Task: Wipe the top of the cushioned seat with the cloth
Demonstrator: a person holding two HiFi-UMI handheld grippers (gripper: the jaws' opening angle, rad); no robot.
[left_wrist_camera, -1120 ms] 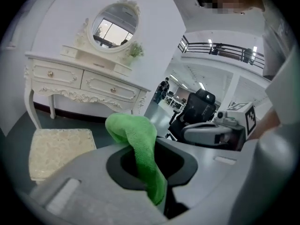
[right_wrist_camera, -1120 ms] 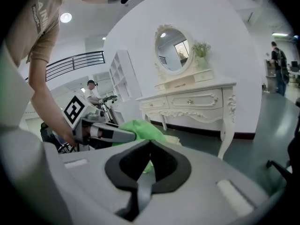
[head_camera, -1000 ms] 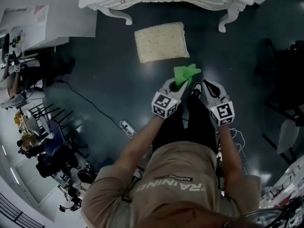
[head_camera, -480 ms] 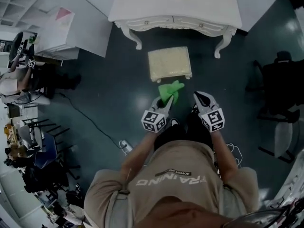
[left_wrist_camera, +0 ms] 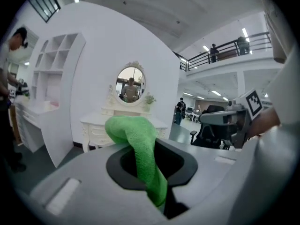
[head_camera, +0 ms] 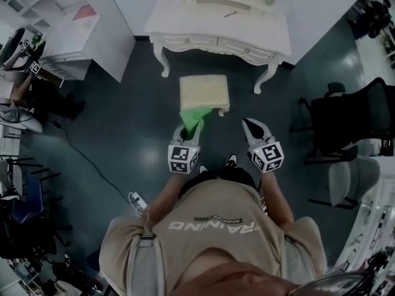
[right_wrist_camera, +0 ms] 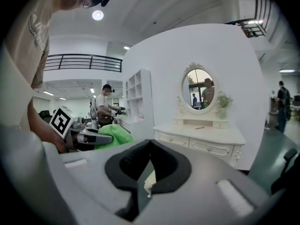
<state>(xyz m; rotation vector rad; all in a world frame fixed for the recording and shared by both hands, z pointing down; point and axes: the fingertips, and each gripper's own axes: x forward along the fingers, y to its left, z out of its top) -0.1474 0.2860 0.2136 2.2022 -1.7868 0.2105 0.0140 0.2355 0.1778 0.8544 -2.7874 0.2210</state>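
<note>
1. While your left gripper is clamping the green cloth, it is hovering at the near edge of the cushioned seat.
2. Your right gripper is idling beside it, jaws together, empty.
3. Be lowering the cloth flat, sweeping edge to edge.

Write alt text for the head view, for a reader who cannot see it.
Seen from above, a person holds a green cloth in the left gripper by the near edge of a cushioned stool. The right gripper is empty; a white dressing table stands beyond.
</note>
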